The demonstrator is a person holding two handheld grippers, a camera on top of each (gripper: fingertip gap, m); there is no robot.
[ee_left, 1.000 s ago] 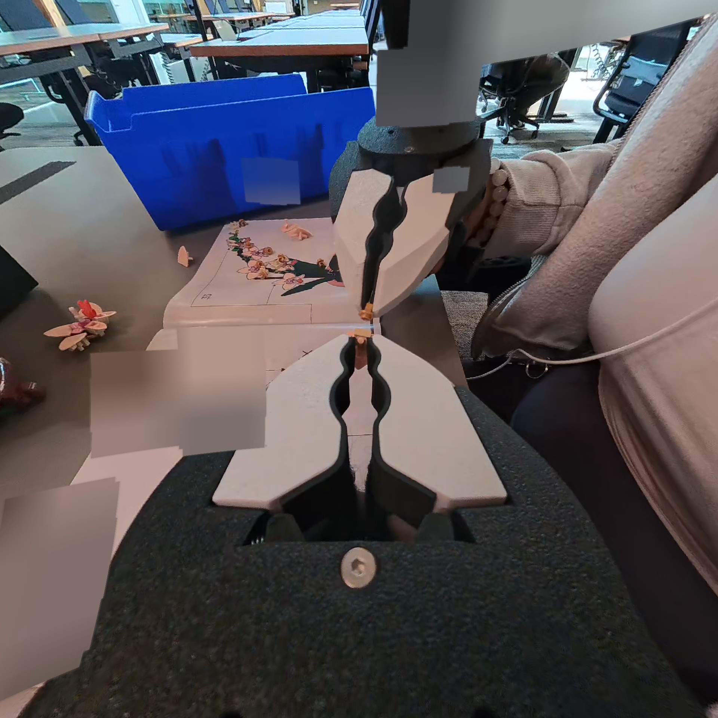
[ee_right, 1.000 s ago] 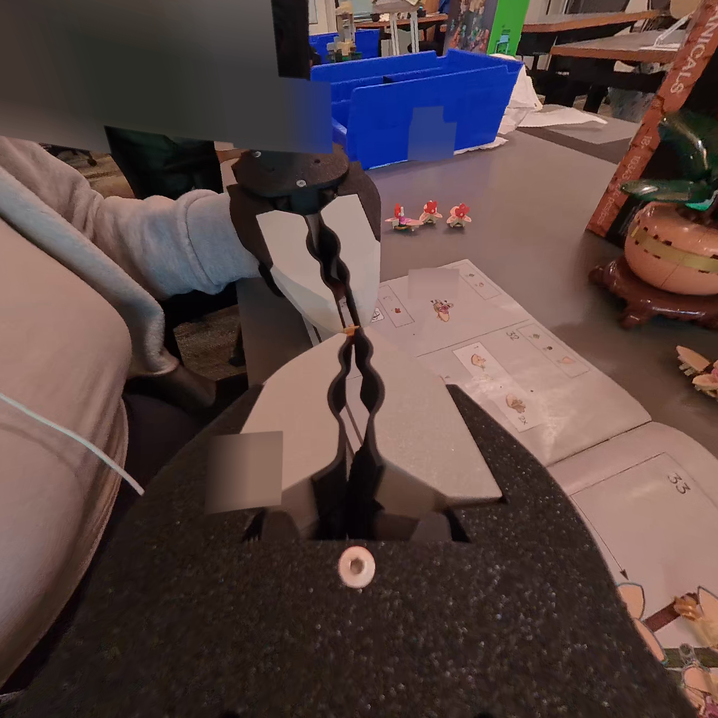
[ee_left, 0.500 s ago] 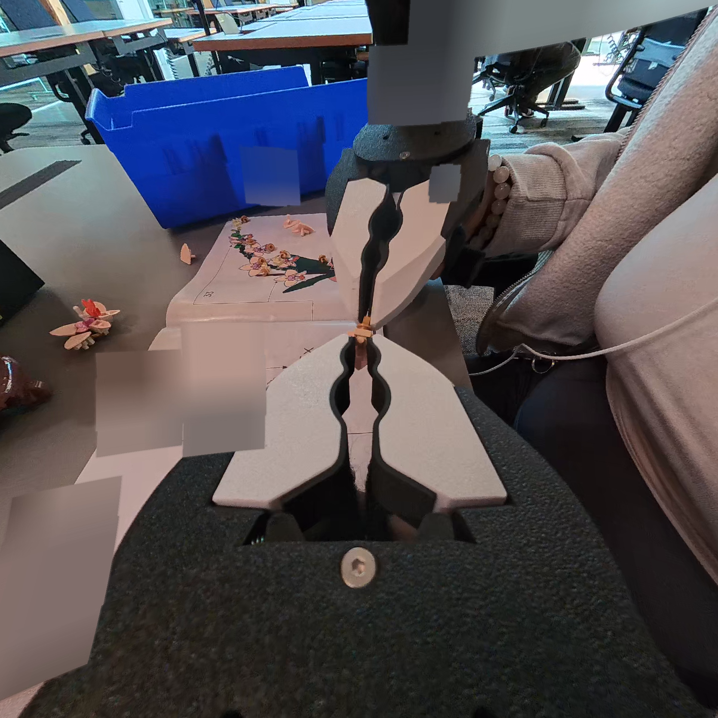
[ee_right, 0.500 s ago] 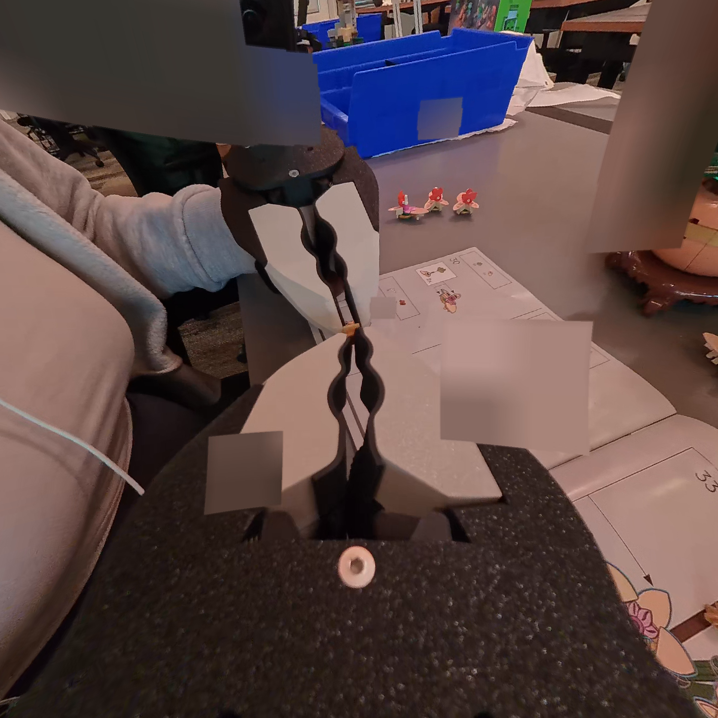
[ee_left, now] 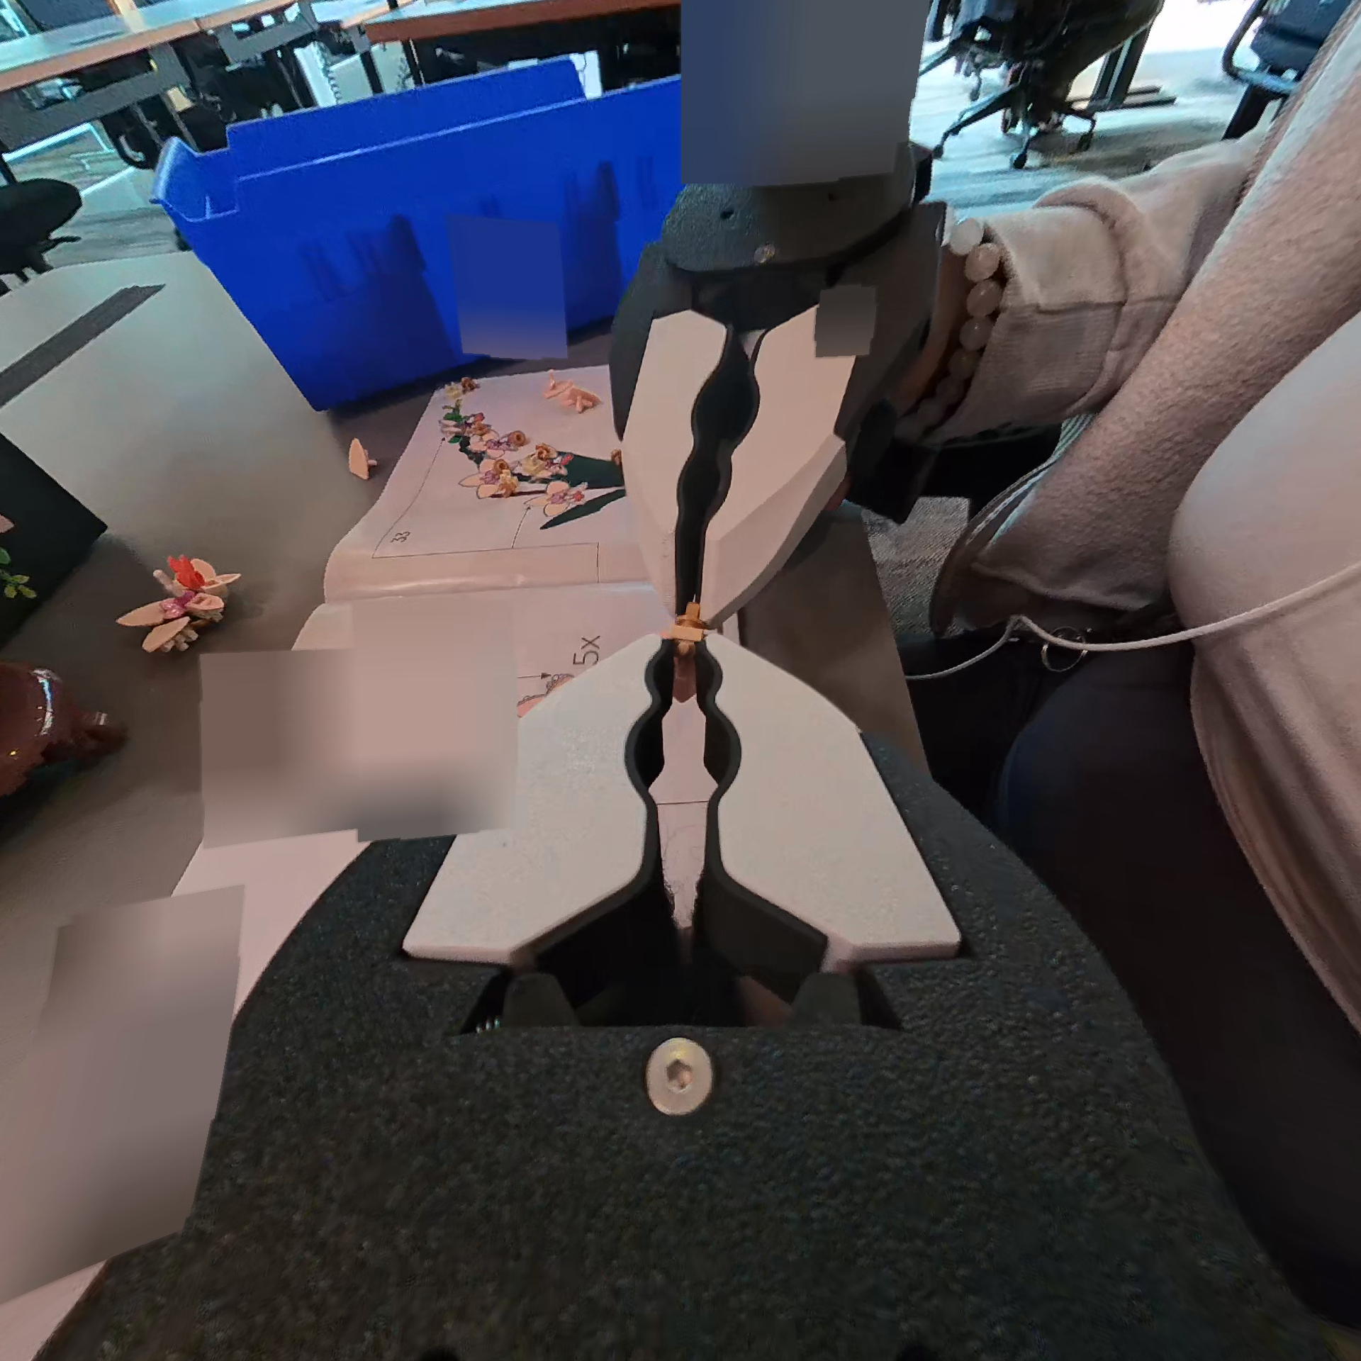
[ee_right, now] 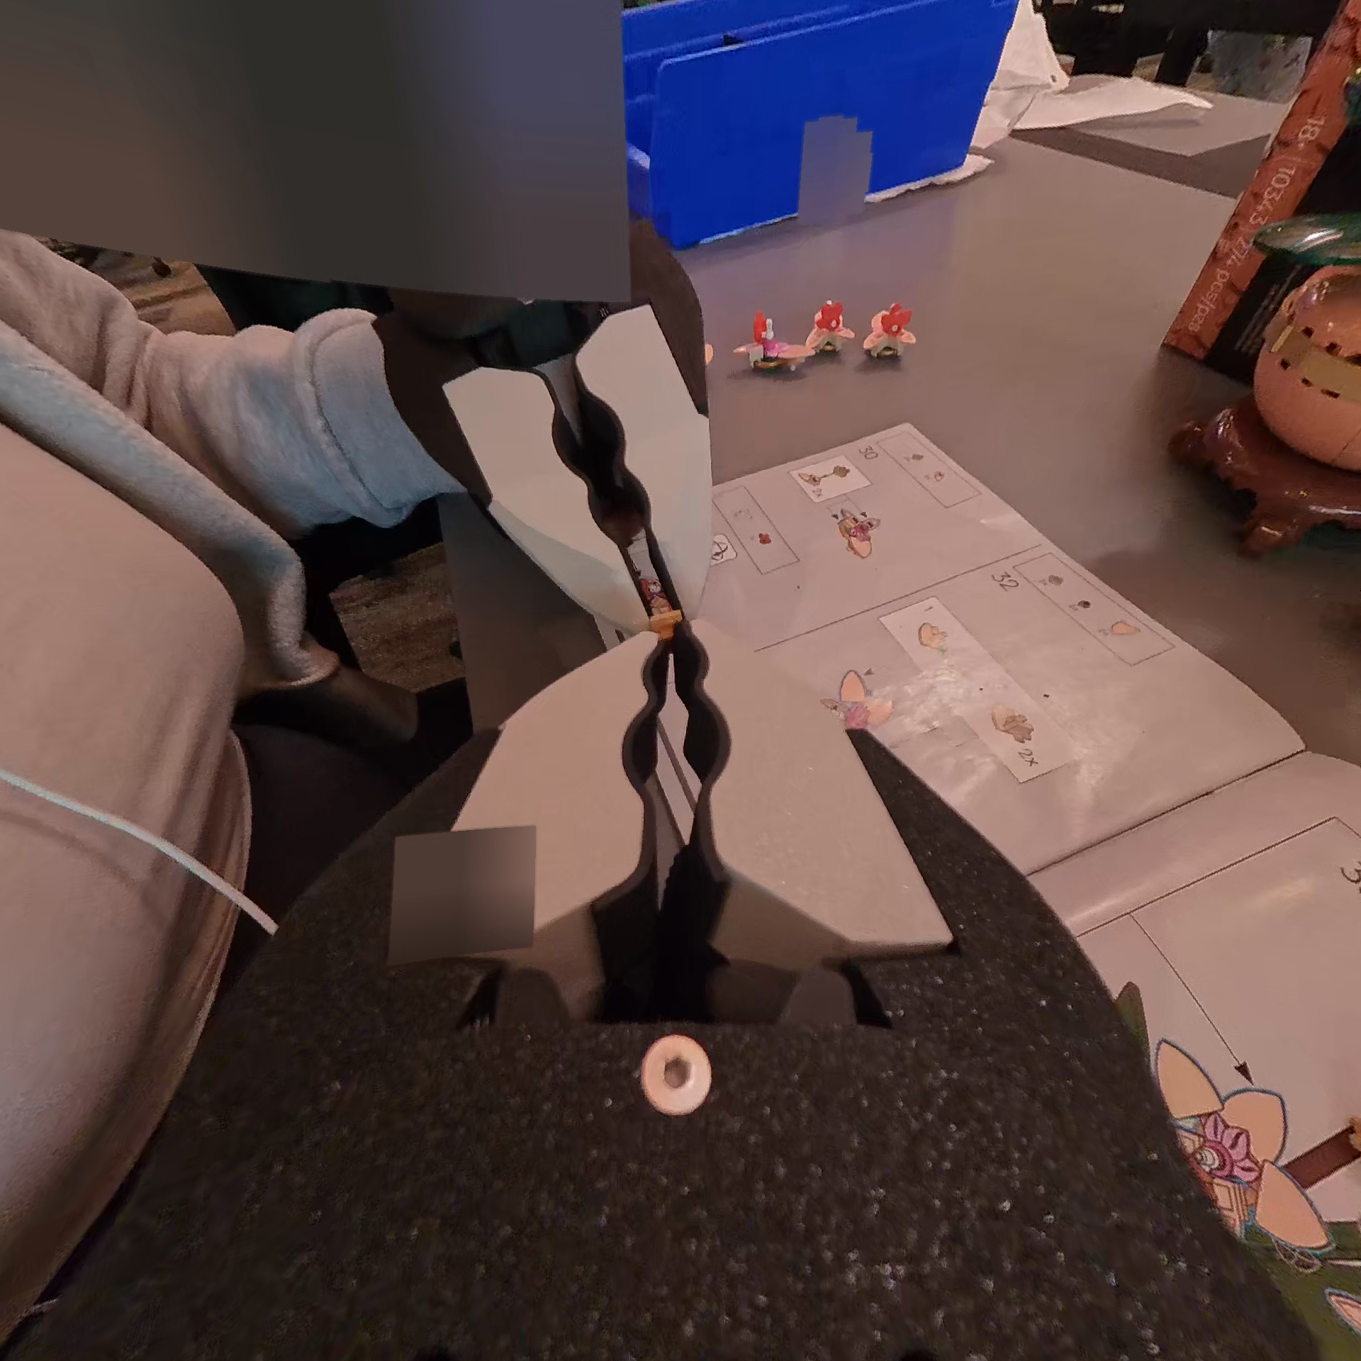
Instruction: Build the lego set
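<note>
Tip to tip above the instruction booklet, the left gripper and right gripper are each pinched on a tiny piece — tan stem nearer, gold stud farther — axes aligned.

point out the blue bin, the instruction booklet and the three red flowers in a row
blue bin (ee_left: 368,243): left wrist view, on its front wall
instruction booklet (ee_right: 957,633): right wrist view, on the open page
three red flowers (ee_right: 831,324): right wrist view, on the middle flower
</note>
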